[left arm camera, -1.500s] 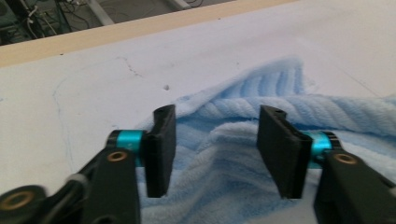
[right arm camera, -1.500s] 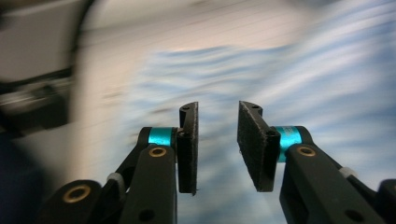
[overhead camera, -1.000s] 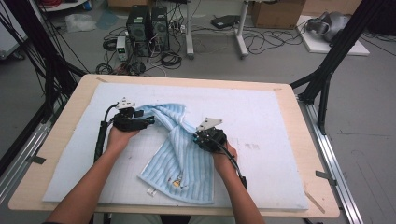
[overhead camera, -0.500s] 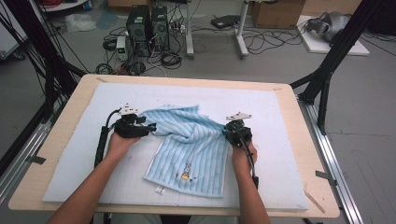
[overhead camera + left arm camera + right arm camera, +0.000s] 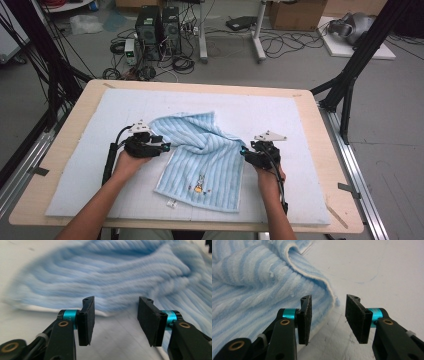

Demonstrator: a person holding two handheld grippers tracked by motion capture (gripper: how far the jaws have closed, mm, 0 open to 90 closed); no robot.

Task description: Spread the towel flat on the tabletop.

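Flanking towel (blue-striped, rumpled)

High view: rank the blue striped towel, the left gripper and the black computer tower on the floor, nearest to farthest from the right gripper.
From the right gripper:
1. Blue striped towel, its edge right at the jaw tips, to the left.
2. Left gripper, across the towel at its left edge.
3. Black computer tower, on the floor beyond the table's far edge.

Grey floor beyond wooden table, strewn with cables; computer towers, cardboard boxes, black frame struts alongside
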